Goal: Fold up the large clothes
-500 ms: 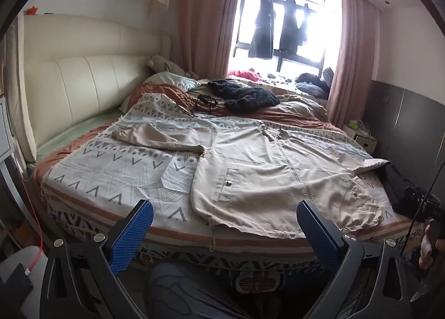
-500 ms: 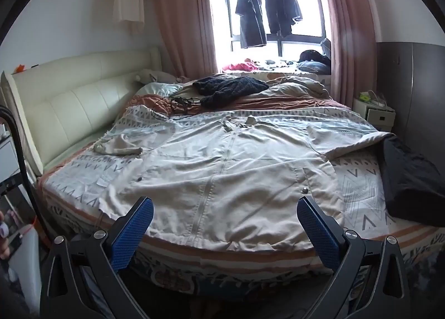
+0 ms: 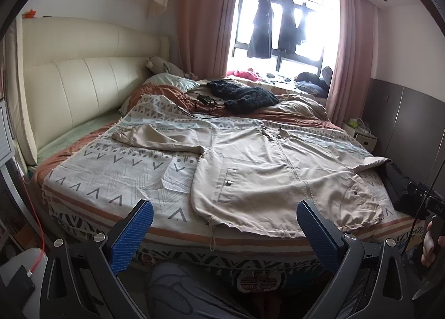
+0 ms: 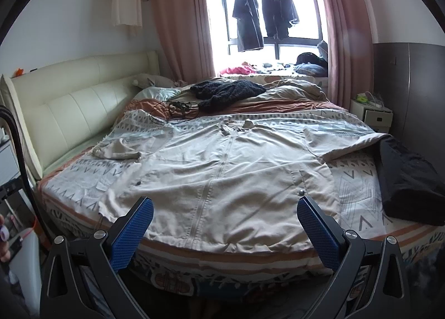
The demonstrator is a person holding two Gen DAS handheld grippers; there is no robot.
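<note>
A large beige zip jacket (image 3: 272, 168) lies spread flat, front up, on the patterned bedspread (image 3: 111, 180), sleeves out to both sides. It also shows in the right wrist view (image 4: 222, 180). My left gripper (image 3: 224, 232) is open and empty, held off the foot of the bed just short of the jacket's hem. My right gripper (image 4: 224, 232) is open and empty too, over the bed's near edge in front of the hem.
A dark knit garment (image 4: 222, 91) and cables (image 4: 178, 109) lie at the far end of the bed. A black folded item (image 4: 408, 180) sits on the right edge. A cream headboard (image 3: 78, 88) is left, a nightstand (image 4: 372, 113) far right.
</note>
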